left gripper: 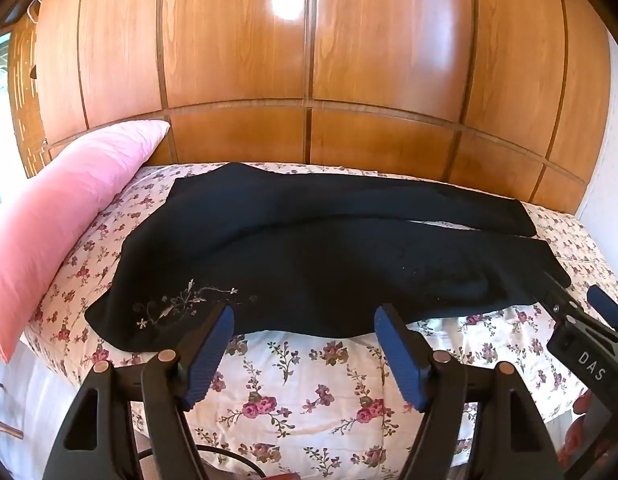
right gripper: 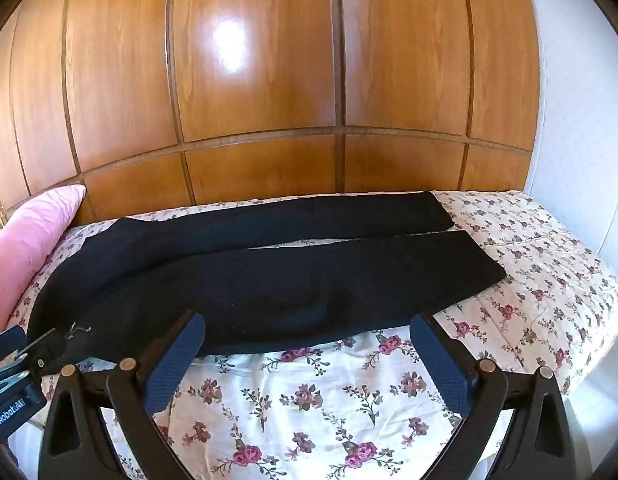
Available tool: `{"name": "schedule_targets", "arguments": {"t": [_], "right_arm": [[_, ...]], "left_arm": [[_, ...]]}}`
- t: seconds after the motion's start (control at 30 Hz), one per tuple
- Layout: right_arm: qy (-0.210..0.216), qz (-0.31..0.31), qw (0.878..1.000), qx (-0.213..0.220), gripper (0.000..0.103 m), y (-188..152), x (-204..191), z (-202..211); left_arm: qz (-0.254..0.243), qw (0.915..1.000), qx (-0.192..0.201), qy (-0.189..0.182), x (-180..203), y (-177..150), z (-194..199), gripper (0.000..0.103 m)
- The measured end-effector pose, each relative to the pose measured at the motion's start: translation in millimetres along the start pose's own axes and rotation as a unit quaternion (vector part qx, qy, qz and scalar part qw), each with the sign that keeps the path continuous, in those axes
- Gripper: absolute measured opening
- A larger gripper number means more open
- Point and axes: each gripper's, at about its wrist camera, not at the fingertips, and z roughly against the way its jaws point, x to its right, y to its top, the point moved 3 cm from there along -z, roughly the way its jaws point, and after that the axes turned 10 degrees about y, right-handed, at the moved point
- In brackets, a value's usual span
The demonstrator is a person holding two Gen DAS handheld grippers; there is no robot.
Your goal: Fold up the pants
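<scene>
Pants of black knit fabric [left gripper: 317,256] lie spread flat across the bed with the white sheet printed in small pink roses [left gripper: 309,392], waist end to the left, both legs running out to the right, side by side with a narrow strip of sheet showing between them. At the far left a long pink pillow [left gripper: 61,216] leans near the waistband; beside it, on the near hip, a pale embroidered flower sprig [left gripper: 181,304] marks the cloth. Behind everything stands a glossy brown wooden panelled wardrobe [left gripper: 309,60].

Left hand-held gripper [left gripper: 301,344] hovers at the near edge of the pants by the hip, its blue-padded jaws spread wide with nothing between them. Further right, right hand-held gripper [right gripper: 309,356] hangs over the near leg's edge around knee level, jaws likewise wide apart and empty.

Folding looks not yet begun: this seems the approach before the first grasp. The next move, I judge, calls for each gripper to lower onto the near edge, pinch a single leg's thickness without catching the sheet, then carry that leg over onto the far one, keeping both ends level so the hems meet.
</scene>
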Motion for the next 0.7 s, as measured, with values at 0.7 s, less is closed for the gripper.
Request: {"name": "schedule_targets", "arguments": {"t": [0.7], "right_arm": [[0.000,-0.003,1.000,-0.002,0.103,-3.4,1.2,-2.1]], "left_arm": [[0.001,1.0000,-0.004,0.000,-2.6,-1.5,-4.0,0.074]]}}
